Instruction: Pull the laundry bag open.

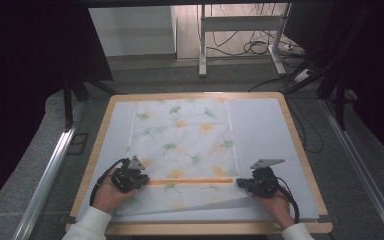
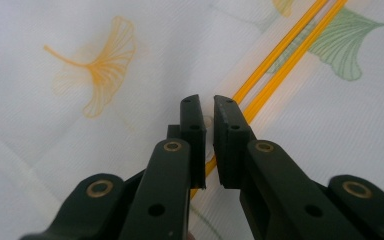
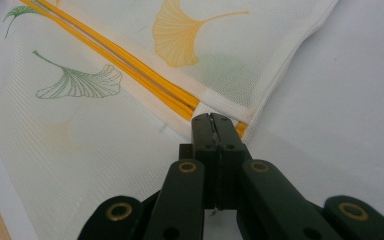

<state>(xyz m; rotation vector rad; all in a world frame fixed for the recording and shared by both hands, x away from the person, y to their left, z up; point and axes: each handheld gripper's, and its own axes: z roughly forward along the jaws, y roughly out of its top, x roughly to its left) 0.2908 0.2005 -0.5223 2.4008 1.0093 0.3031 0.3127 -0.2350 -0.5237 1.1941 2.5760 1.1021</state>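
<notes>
A white mesh laundry bag (image 1: 185, 145) printed with yellow and green ginkgo leaves lies flat on a pale sheet (image 1: 265, 130) covering a wooden table (image 1: 300, 150). An orange zipper (image 1: 190, 181) runs across the bag near the person's side, from one gripper to the other.

The left gripper (image 1: 141, 181) rests at the zipper's left end, held in the person's left hand (image 1: 111, 192). In the left gripper view its jaws stand slightly apart, a narrow gap between them, with the zipper's orange line (image 2: 275, 55) running into that gap; they are not clamped.

The right gripper (image 1: 241, 183) sits at the zipper's right end, at the bag's right edge, held in the right hand (image 1: 275, 202). In the right gripper view its jaws are pressed together on the zipper's end (image 3: 195, 107), just beside the bag's corner seam (image 3: 280, 80).
</notes>
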